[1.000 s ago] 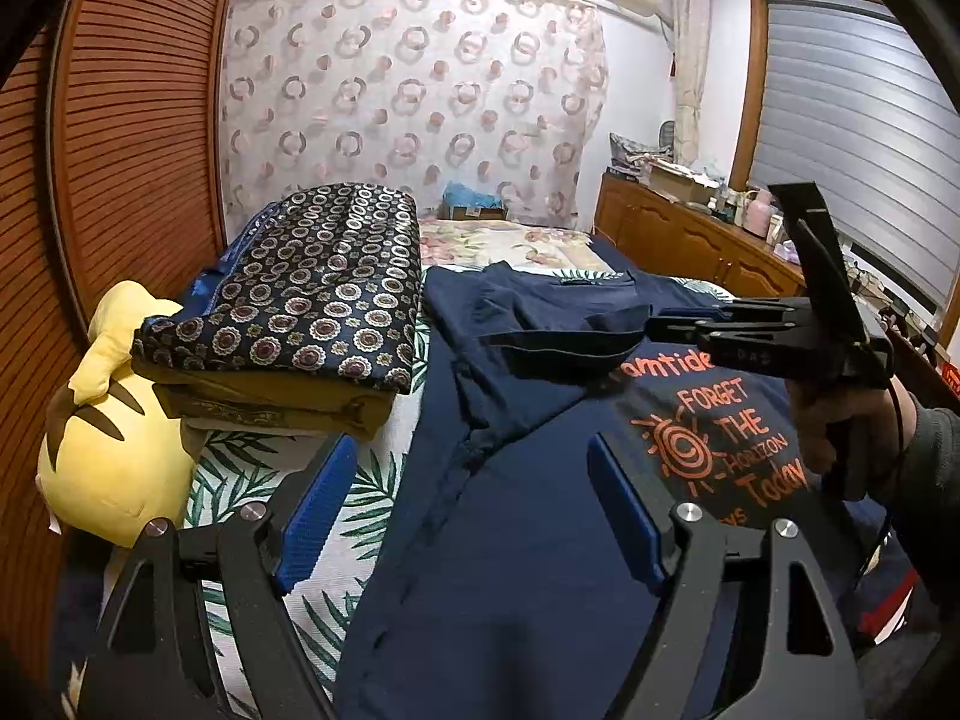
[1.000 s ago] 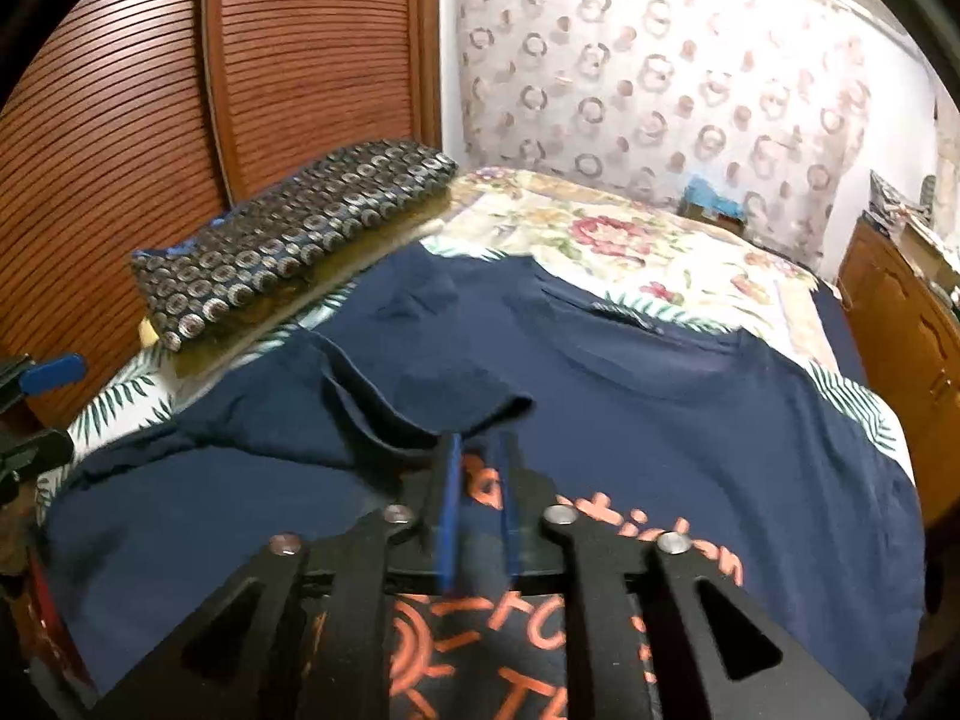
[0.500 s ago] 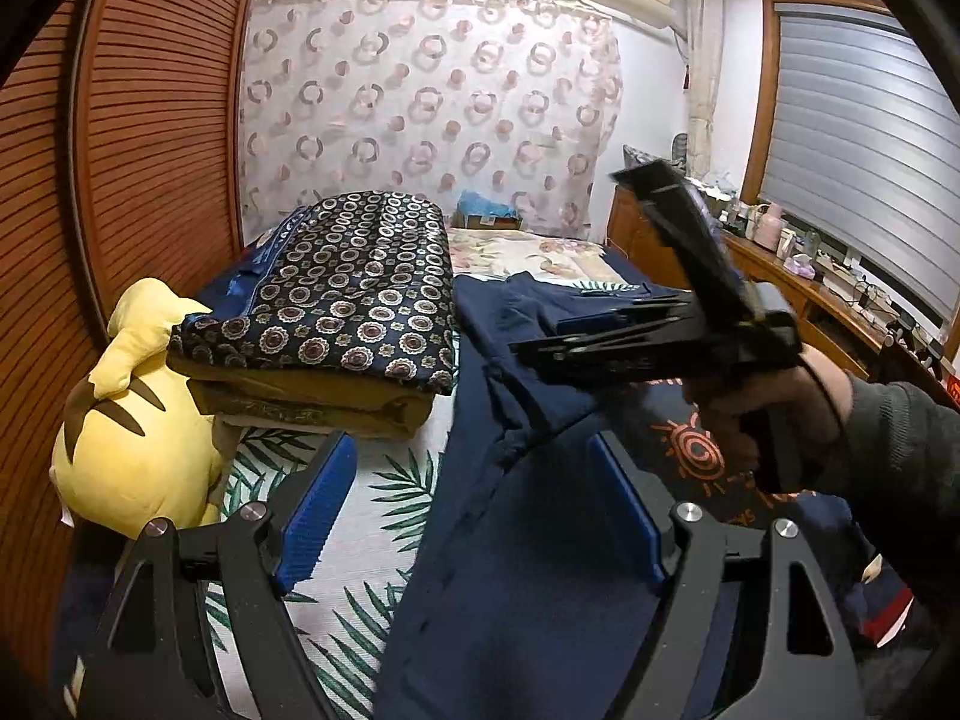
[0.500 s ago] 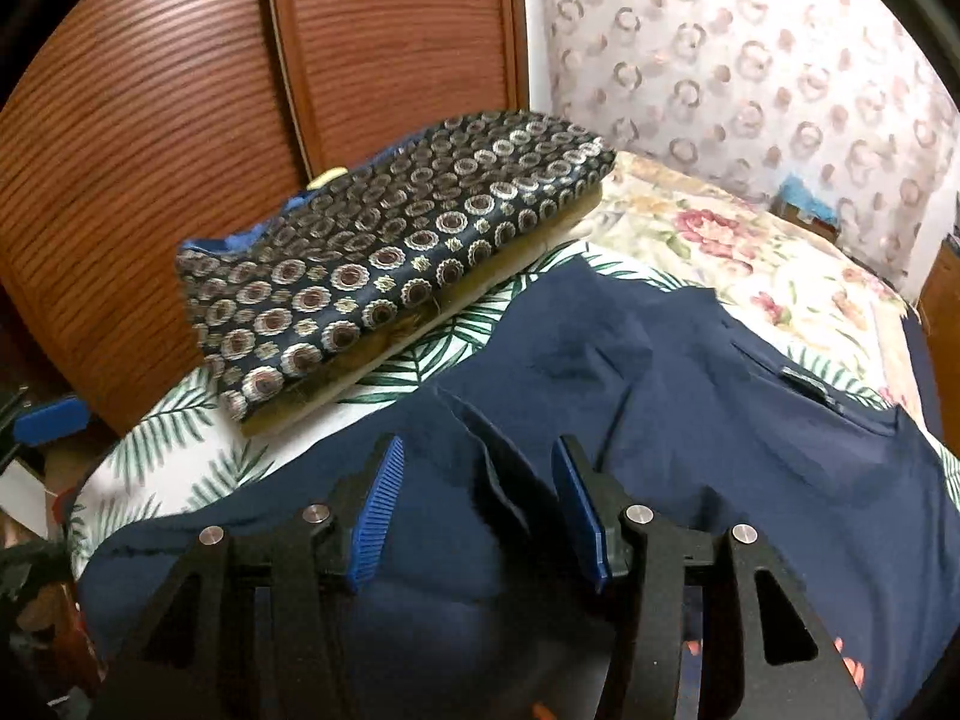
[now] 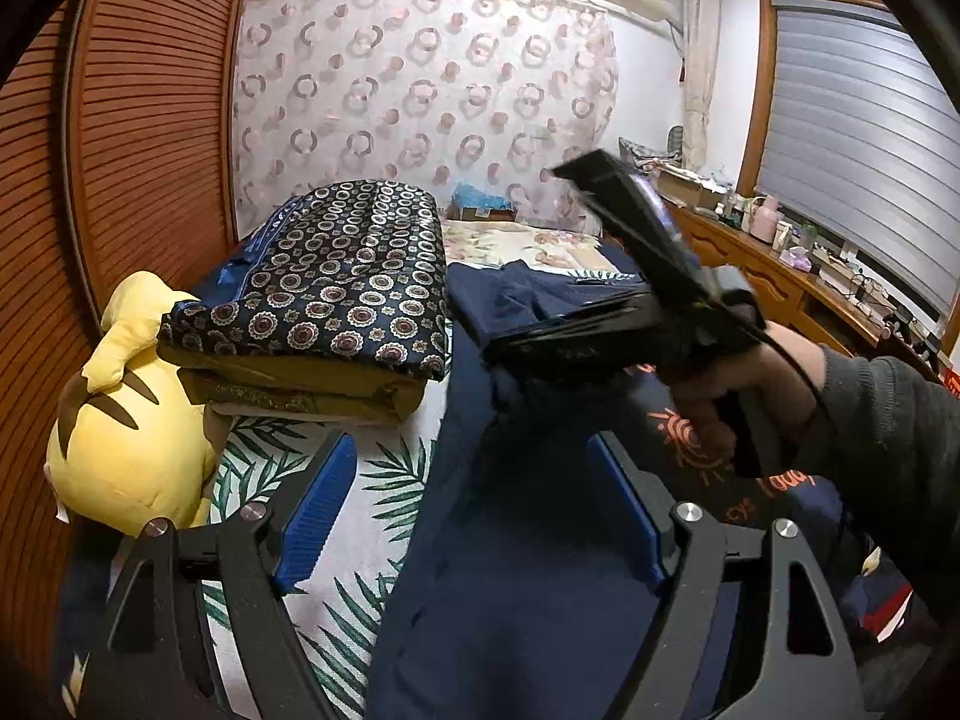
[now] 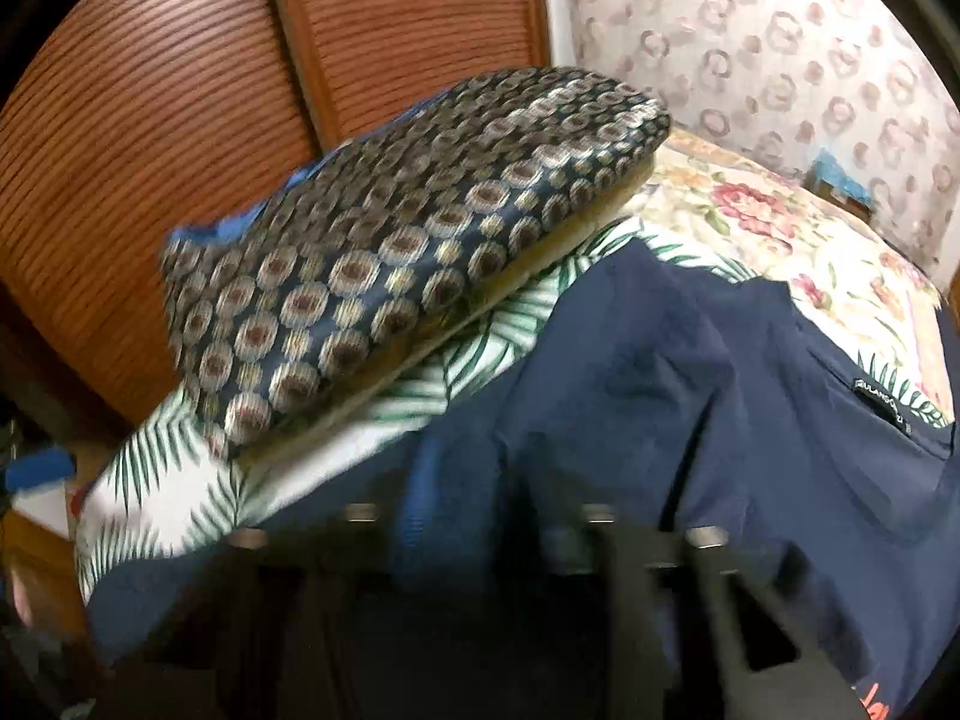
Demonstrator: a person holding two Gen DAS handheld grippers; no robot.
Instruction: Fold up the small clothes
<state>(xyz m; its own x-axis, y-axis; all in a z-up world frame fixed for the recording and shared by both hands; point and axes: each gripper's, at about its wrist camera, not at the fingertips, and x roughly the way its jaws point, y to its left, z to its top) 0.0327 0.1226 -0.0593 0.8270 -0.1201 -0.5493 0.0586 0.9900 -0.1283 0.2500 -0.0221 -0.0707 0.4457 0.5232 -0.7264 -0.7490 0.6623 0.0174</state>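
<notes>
Right gripper (image 6: 474, 510) blurred, jaws closing on navy T-shirt (image 6: 750, 420) fold; left gripper (image 5: 474, 516) released above shirt hem.

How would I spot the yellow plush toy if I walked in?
Find the slatted wooden doors beside the bed. At their foot, the plush toy leans against a pile of folded bedding. It alone is bright yellow, with dark brown stripes.

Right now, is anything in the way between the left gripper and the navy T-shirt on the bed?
Nothing visible is. The left gripper hangs open just above the T-shirt, with bare cloth under it. The right gripper works further up the shirt, and the folded pile lies off to the side.
</notes>
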